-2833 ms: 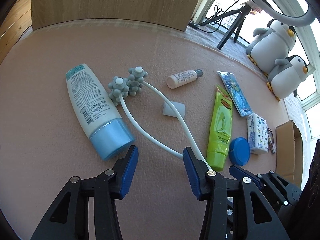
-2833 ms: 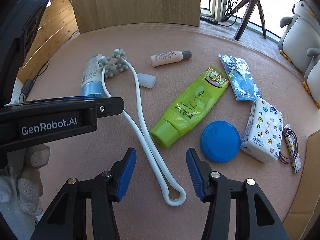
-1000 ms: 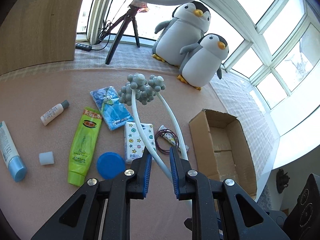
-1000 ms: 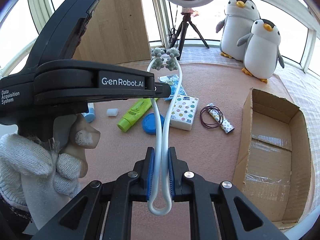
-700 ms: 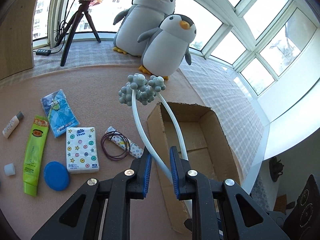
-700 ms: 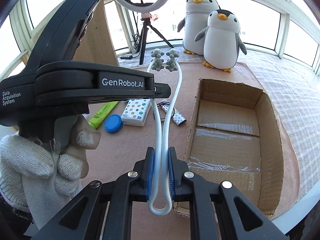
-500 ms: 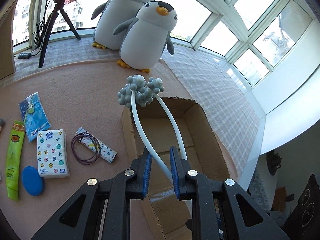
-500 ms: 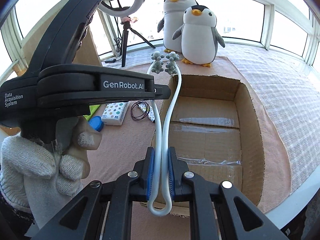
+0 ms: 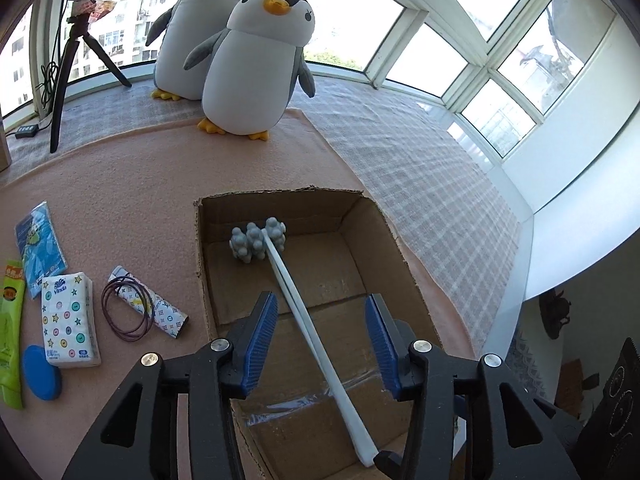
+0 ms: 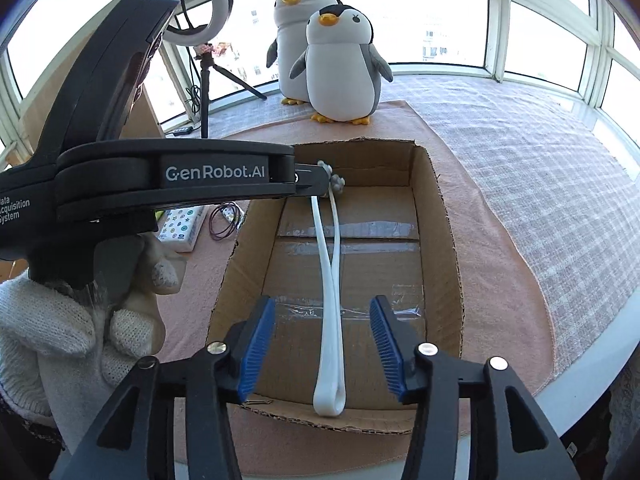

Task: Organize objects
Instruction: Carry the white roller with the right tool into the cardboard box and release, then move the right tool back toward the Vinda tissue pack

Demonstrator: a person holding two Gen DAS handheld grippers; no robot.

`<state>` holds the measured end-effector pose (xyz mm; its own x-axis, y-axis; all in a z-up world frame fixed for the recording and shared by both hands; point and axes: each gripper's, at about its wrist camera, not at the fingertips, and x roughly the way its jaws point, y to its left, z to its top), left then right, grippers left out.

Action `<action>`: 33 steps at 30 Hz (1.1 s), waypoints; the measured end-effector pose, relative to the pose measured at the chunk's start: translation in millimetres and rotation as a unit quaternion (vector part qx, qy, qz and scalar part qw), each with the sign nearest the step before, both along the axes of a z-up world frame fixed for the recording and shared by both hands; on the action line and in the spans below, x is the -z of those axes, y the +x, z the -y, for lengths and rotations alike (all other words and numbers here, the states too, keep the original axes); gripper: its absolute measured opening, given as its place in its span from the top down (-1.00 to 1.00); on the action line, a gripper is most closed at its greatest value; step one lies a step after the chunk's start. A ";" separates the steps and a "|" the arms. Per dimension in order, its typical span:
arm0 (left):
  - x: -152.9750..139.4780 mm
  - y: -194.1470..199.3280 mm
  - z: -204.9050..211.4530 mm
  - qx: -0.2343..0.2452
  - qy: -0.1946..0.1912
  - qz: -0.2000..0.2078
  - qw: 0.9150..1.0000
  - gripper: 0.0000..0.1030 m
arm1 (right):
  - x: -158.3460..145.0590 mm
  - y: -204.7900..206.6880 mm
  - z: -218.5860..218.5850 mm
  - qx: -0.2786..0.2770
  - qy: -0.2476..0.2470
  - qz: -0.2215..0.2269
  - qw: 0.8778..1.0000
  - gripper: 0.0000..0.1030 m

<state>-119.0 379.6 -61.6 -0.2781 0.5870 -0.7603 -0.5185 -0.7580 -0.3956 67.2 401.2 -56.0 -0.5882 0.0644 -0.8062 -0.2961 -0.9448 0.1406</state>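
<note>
A pink mat (image 9: pixel 120 184) covers the tabletop, with a checked cloth (image 9: pixel 420 168) beside it toward the windows. Two plush penguins (image 9: pixel 252 64) stand at the far edge of the mat, next to a tripod (image 9: pixel 76 64) carrying a ring light (image 10: pixel 180 4). In the middle sits an open cardboard box (image 9: pixel 384 240), its flaps cut off and clear tape across its floor. Inside the box lies the massager (image 9: pixel 296 304), a long white U-shaped handle with grey knobbed rollers (image 9: pixel 256 242) at the far end near the back wall; its looped end rests on the near rim of the box in the right wrist view (image 10: pixel 330 396). The left tool (image 9: pixel 322 336) hangs over the box with its blue pads spread wide on either side of the handle, gripping nothing. The right tool (image 10: pixel 322 346) is likewise spread apart, straddling the handle without touching it. A gloved hand (image 10: pixel 80 320) holds the left tool's black body. On the mat left of the box lie a tissue pack (image 9: pixel 70 320), a green tube (image 9: pixel 10 340), a blue sachet (image 9: pixel 38 240), a patterned roll (image 9: pixel 152 308) with hair ties (image 9: pixel 124 308) looped over it, and a blue lid (image 9: pixel 40 368).
</note>
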 end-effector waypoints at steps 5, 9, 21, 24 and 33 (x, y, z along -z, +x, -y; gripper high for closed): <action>-1.1 -3.7 17.0 -0.017 -0.008 -0.003 1.000 0.03 | -2.4 1.5 -7.1 0.006 -0.018 -0.003 1.000 -0.28; 0.4 -8.5 34.8 -0.033 -0.016 -0.004 0.999 0.03 | -2.2 -1.4 -5.9 0.003 -0.028 -0.004 1.000 -0.28; 21.5 -47.0 103.6 -0.104 -0.068 0.003 0.992 0.03 | -4.5 -5.3 8.9 -0.011 -0.049 -0.009 0.999 -0.27; 32.7 -64.6 119.6 -0.126 -0.087 0.010 0.988 0.03 | -4.6 -6.5 12.0 -0.014 -0.052 -0.009 0.999 -0.27; 70.1 -110.1 148.0 -0.170 -0.130 0.026 0.976 0.04 | 0.1 -5.4 24.2 -0.019 -0.051 0.003 0.999 -0.27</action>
<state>-229.1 231.6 -131.7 -0.3816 0.2532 -0.8890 -0.2033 -0.9612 -0.1865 61.8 377.0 -56.1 -0.5835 -0.0402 -0.8111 -0.2613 -0.9364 0.2344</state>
